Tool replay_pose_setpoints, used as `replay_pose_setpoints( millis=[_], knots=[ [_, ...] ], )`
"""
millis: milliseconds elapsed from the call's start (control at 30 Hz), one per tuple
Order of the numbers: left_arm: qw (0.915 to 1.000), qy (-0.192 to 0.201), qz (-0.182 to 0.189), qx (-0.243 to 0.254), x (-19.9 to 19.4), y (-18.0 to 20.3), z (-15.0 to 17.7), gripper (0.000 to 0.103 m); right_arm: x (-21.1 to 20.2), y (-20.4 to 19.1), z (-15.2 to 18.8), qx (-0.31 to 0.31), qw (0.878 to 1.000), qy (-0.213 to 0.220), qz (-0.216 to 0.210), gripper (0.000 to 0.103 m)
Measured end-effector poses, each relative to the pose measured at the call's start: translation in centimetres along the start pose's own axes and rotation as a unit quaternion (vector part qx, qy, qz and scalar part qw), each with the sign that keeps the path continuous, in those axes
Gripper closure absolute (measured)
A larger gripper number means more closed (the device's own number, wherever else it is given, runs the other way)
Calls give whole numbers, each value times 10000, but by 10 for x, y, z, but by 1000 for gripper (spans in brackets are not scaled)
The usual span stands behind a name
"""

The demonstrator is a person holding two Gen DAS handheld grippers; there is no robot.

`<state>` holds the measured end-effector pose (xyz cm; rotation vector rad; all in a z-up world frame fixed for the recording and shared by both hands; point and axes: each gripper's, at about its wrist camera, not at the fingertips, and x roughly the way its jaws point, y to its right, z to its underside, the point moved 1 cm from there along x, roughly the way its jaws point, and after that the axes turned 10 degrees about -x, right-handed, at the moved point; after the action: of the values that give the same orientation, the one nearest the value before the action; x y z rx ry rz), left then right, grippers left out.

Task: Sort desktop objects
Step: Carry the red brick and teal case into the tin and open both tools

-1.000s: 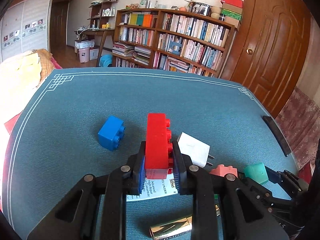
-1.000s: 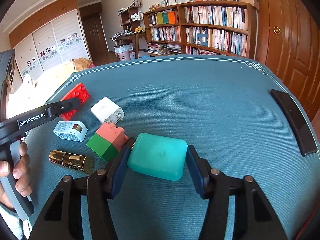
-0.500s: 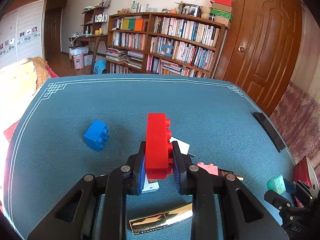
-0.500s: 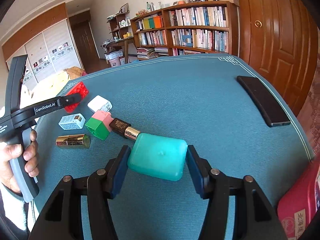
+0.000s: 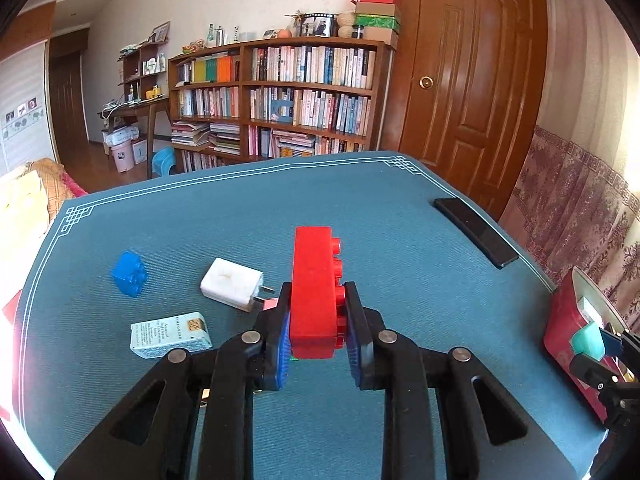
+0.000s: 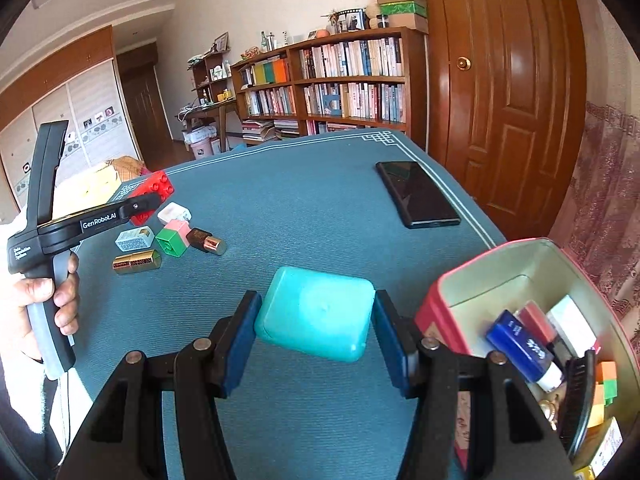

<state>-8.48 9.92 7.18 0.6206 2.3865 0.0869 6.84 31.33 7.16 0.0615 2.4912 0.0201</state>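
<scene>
My left gripper [image 5: 318, 320] is shut on a long red brick [image 5: 314, 288] and holds it above the blue table mat [image 5: 360, 208]. It also shows in the right wrist view [image 6: 150, 200]. My right gripper [image 6: 316, 320] is shut on a teal plastic case [image 6: 316, 322], held above the mat just left of a red tin box [image 6: 440, 300] that holds several items. On the mat lie a blue brick [image 5: 130, 274], a white charger [image 5: 232, 284], a small light-blue carton [image 5: 170, 334], a pink-and-green brick pair [image 6: 174, 238] and two lipstick tubes [image 6: 136, 262] [image 6: 206, 240].
A black phone [image 6: 418, 194] lies near the mat's right edge. The red tin also shows at the right edge of the left wrist view [image 5: 564, 320]. A bookshelf [image 5: 280, 100] and a wooden door [image 5: 472, 80] stand behind the table.
Both grippers have lifted and swung to the right with their loads. The right gripper has carried the teal case next to the red tin, which has come into view.
</scene>
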Motion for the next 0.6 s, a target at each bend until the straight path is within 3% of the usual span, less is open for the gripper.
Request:
replay_pose_setpoints(
  millis=[600],
  knots=[
    [9905,-157,1280,471,-47,151,48,78,-76,105,34,570,9941,215,895,42]
  ],
)
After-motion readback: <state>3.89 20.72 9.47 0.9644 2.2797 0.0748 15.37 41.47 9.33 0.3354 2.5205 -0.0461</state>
